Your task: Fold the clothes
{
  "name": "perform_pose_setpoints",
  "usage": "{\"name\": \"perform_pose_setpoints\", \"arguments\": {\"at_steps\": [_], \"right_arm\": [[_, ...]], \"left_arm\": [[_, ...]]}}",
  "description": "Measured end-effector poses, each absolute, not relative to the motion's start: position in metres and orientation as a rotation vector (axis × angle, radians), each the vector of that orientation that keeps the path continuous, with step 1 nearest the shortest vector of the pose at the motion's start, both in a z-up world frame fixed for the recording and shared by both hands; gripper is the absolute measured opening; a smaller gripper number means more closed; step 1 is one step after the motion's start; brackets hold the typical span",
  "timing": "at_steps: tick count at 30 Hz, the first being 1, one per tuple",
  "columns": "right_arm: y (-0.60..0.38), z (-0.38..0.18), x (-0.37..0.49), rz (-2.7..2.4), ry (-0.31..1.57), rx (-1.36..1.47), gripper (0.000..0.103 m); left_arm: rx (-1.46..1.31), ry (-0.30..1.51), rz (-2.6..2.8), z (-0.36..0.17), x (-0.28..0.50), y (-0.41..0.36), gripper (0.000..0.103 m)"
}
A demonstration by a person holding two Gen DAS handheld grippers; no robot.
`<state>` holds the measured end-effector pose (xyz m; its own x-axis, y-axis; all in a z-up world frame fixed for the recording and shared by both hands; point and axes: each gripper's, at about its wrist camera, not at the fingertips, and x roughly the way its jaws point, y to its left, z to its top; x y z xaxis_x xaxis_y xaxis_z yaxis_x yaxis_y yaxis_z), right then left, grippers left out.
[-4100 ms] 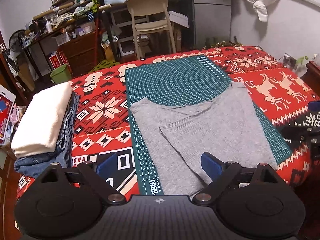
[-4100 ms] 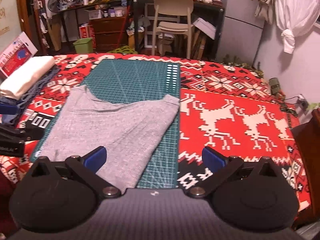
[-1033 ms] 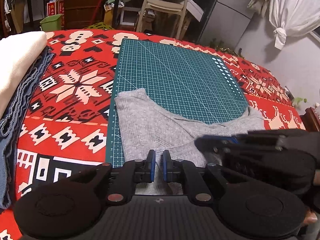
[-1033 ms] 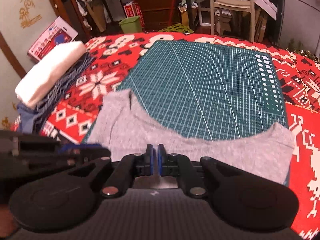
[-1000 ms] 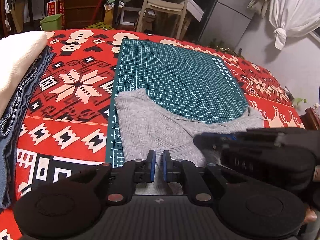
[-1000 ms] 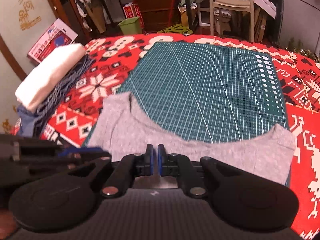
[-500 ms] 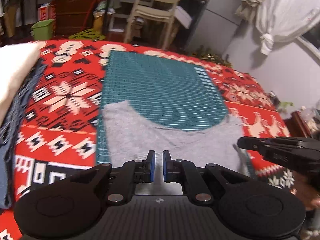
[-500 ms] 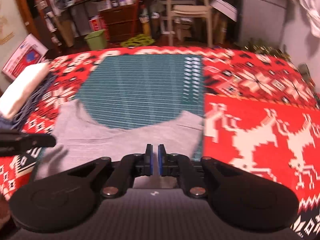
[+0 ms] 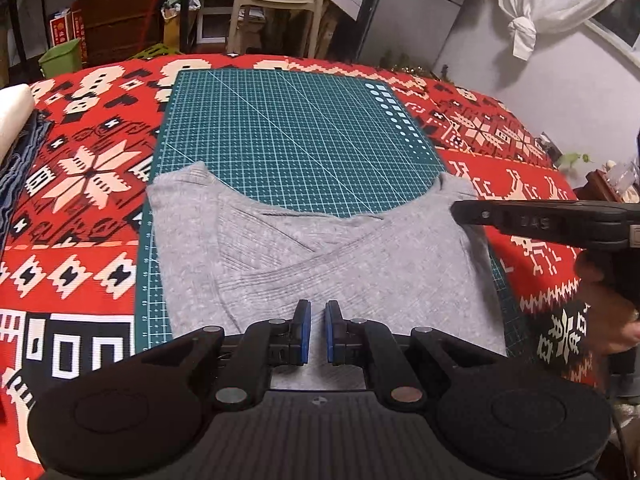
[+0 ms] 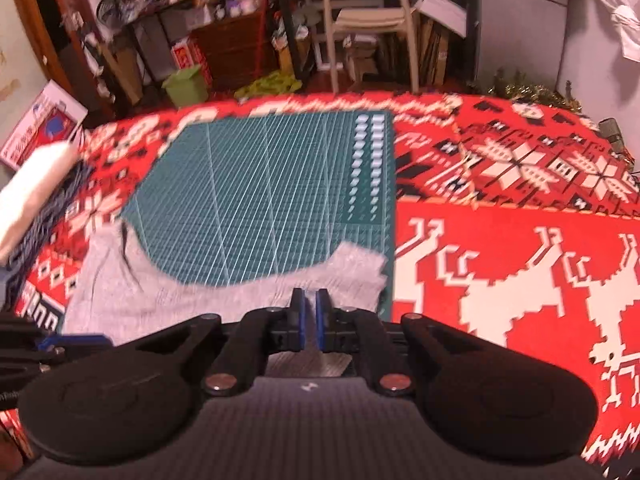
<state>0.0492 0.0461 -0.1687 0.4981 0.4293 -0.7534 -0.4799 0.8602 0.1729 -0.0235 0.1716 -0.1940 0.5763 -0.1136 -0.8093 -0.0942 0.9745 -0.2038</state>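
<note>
**Soft grey knit held at its near edge on the mat**

A grey garment point(image 9: 320, 256) is seen lying on the green mat point(image 9: 296, 136), over its near half, with the far half of the mat left bare. Two corners are raised toward the far side, left and right, with a sagging curve between them, and overlapping ribbed layers are crossed in the middle, so some folding is already shown in the cloth. The mat is laid on a red patterned blanket point(image 9: 80, 184); a stack of folded cloth point(image 10: 28, 192) is seen at the left edge.

The garment is judged to be light, limp and thin: it drapes, wrinkles and will slide little on the mat. No stiffness can be counted on, so an edge lifted at one point would be expected to droop on either side. A hold is best taken at corners or along a hem, with two holds set well apart so that the edge is kept taut.

The left gripper point(image 9: 318, 332) is seen with its blue pads drawn close, only a narrow slit left between them, low over the near edge of the cloth. The right gripper point(image 10: 308, 320) is narrowed likewise, near the garment's right corner. Whether cloth is pinched in either cannot be told, since the contact is hidden beneath the pads. The right view is blurred.
</note>
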Motion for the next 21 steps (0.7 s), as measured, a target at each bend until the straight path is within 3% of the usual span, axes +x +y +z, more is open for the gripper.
{"name": "perform_pose_setpoints", "arguments": {"at_steps": [6,8,14,21], "right_arm": [[0.03,-0.181,0.076,0.49,0.936,0.02,0.002],[0.027,-0.174,0.074,0.469,0.912,0.009,0.007],[0.024,-0.153,0.03,0.595,0.924,0.05,0.007],[0.05,-0.167,-0.009,0.638,0.959,-0.025,0.006]], "left_arm": [[-0.231,0.966,-0.004,-0.196,-0.024,0.174,0.007],[-0.231,0.964,-0.003,-0.195,-0.026,0.175,0.007],[-0.298,0.937,-0.062,-0.183,-0.037,0.181,0.007],[-0.307,0.946,-0.165,-0.182,-0.046,0.167,0.007]]}}
